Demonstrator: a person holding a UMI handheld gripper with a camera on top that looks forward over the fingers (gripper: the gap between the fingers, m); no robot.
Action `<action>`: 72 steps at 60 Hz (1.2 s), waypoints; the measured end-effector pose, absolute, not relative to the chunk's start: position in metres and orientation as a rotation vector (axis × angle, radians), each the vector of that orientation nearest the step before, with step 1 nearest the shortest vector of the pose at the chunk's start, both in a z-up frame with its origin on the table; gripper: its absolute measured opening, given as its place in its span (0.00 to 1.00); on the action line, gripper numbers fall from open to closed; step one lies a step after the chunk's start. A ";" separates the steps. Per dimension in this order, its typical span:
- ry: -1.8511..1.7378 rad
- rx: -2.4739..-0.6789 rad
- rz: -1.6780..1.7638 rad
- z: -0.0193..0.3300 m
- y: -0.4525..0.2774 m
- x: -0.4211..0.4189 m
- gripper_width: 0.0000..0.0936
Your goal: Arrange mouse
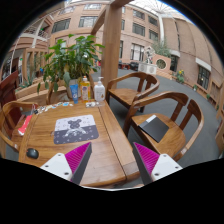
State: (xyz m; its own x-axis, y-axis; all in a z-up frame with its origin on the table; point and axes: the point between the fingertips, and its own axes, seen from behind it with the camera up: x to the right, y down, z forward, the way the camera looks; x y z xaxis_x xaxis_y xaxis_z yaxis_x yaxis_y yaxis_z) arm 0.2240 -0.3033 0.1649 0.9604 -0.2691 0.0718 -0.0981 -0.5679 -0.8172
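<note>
A small black mouse [33, 153] lies on the wooden table [100, 140] near its near-left corner, left of my left finger. A grey mouse pad [75, 128] with a dark print lies on the table ahead of the fingers, a little left. My gripper [112, 160] hovers above the table's near right edge. It is open and empty, its magenta pads [76, 157] wide apart with bare wood between them.
A potted plant [68, 58], bottles [85, 90] and a white dispenser [99, 91] stand at the table's far end. A red item [23, 124] lies at the left. Wooden chairs [165, 125] stand right of the table, one holding a dark tablet [154, 128].
</note>
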 end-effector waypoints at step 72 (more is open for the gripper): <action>-0.476 -2.171 0.150 -0.001 -0.202 -0.172 0.91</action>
State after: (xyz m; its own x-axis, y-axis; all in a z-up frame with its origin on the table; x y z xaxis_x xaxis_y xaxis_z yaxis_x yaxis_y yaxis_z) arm -0.1719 -0.2015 -0.0007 0.9190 0.3890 0.0633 0.2820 -0.5369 -0.7951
